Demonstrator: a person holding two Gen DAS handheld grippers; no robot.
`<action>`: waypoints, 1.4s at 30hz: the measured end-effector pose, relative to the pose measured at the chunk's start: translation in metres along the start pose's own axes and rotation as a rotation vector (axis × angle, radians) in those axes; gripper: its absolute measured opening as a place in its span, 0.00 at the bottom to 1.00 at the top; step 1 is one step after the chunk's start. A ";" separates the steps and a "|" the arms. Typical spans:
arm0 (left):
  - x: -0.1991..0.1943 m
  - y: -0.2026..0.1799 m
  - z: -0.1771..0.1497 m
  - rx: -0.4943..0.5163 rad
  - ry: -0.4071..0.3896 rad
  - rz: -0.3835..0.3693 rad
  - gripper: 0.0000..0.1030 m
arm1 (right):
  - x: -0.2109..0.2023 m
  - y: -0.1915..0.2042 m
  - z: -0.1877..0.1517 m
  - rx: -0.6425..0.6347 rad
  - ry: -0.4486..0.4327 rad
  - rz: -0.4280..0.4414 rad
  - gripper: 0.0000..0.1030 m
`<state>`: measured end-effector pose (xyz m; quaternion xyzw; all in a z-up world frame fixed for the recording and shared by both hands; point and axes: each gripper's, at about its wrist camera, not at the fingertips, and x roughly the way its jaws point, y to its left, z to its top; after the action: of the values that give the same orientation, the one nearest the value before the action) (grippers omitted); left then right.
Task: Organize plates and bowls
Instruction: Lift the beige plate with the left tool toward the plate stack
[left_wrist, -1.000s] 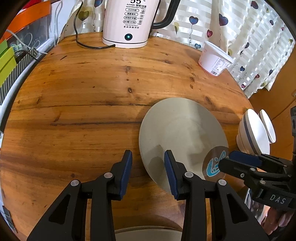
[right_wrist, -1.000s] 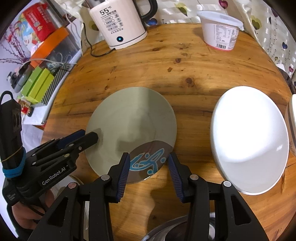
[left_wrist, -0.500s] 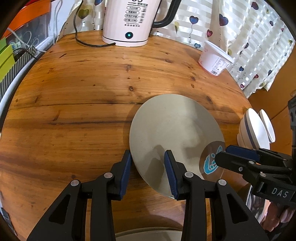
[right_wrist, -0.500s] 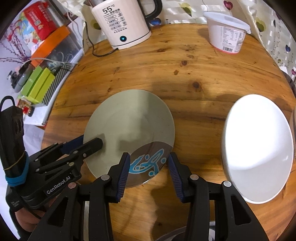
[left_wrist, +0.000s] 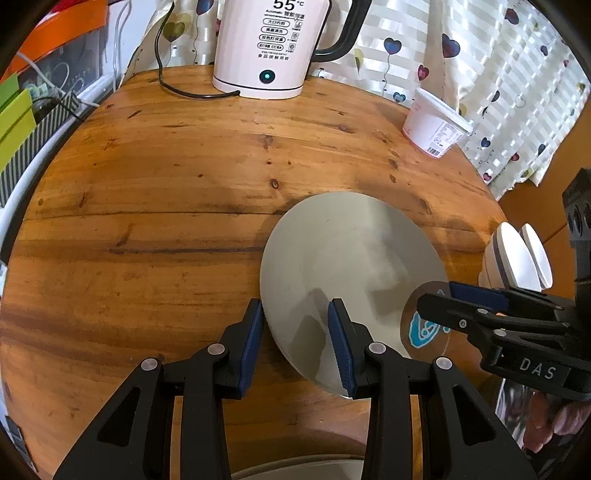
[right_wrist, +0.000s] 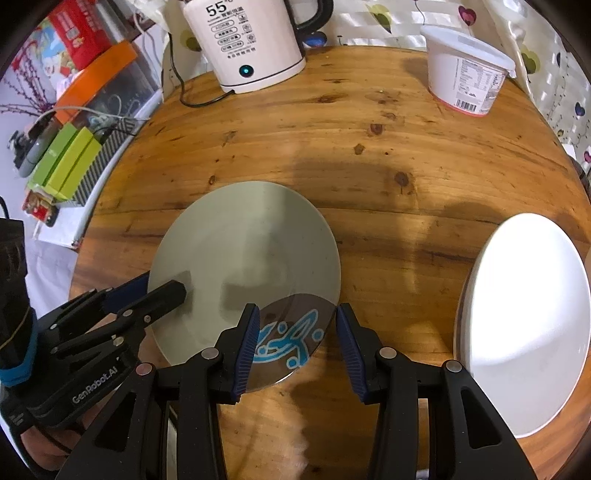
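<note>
A grey metal plate (left_wrist: 351, 266) (right_wrist: 243, 251) with a blue sticker (right_wrist: 288, 339) lies on the round wooden table (left_wrist: 147, 184). My left gripper (left_wrist: 295, 328) is open astride the plate's left rim, one finger outside it and one over the plate. My right gripper (right_wrist: 295, 339) is open at the near rim, with the sticker showing between its fingers. It enters the left wrist view from the right (left_wrist: 461, 306). No pad presses on the plate. A white plate (right_wrist: 524, 325) rests to the right. Two white dishes (left_wrist: 517, 258) appear edge-on at the table's right edge.
A white electric kettle (left_wrist: 269, 44) with its cord stands at the back, and a white lidded tub (right_wrist: 465, 77) at the back right. Boxes and clutter (right_wrist: 66, 162) lie off the table's left edge. Another plate's rim (left_wrist: 295, 469) shows below my left gripper.
The grey plate has slid left across the table together with my right gripper. My left gripper has stayed in place, and the plate's rim now lies between its fingers.
</note>
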<state>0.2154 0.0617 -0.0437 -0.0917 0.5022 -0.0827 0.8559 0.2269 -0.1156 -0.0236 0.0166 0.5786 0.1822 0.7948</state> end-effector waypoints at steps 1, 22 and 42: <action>-0.001 0.000 0.000 0.004 -0.002 0.004 0.36 | 0.000 0.000 0.000 -0.005 -0.003 -0.004 0.39; -0.030 0.003 -0.010 -0.010 -0.056 0.037 0.36 | -0.018 0.008 -0.008 -0.025 -0.055 0.024 0.25; -0.078 -0.002 -0.044 -0.034 -0.116 0.081 0.36 | -0.053 0.032 -0.041 -0.081 -0.106 0.065 0.25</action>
<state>0.1397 0.0745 0.0015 -0.0904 0.4565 -0.0338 0.8845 0.1661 -0.1098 0.0185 0.0128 0.5271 0.2300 0.8180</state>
